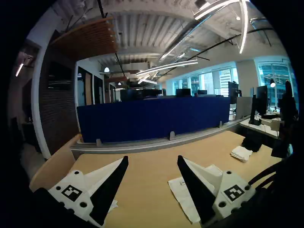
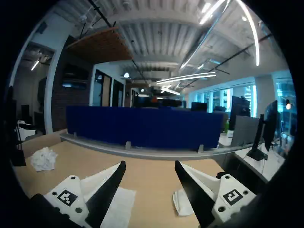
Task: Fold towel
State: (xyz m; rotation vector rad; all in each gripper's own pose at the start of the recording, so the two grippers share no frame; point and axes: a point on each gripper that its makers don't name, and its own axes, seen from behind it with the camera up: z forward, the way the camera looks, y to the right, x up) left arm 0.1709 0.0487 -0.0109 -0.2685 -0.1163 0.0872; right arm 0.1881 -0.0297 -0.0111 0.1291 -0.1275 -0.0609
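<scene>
Fingers (image 1: 110, 182) were spread wide on the left gripper (image 1: 152, 157), and the right gripper (image 2: 149, 162) was just as open, with nothing between either pair. Both hung low over the desk (image 1: 152, 167), a broad slab of pale wood-look laminate, smooth and matte. Behind it ran the partition (image 1: 152, 117), long, deep blue and felt-like, seated on a grey rail. Now the towel (image 1: 180, 192): white, thin and rectangular, it lay spread flat on the desk, close below the grippers and partly hidden under one finger of the left one. It looked light and limp, a soft woven cloth that would sag and drape the instant it left the surface. It did not look fragile, and the weave should give the pads decent bite. On that slick laminate, though, it could well skate rather than lift. The best hold looked to be a pinch at two corners of one short edge, taken low against the desk. Off to one side sat a crumpled towel (image 2: 43, 159), a loose white wad full of creases. A folded towel (image 1: 241, 153) lay well apart, a neat squared stack. Smallest was a bunched cloth (image 2: 181, 203) just beside the right gripper's finger.
</scene>
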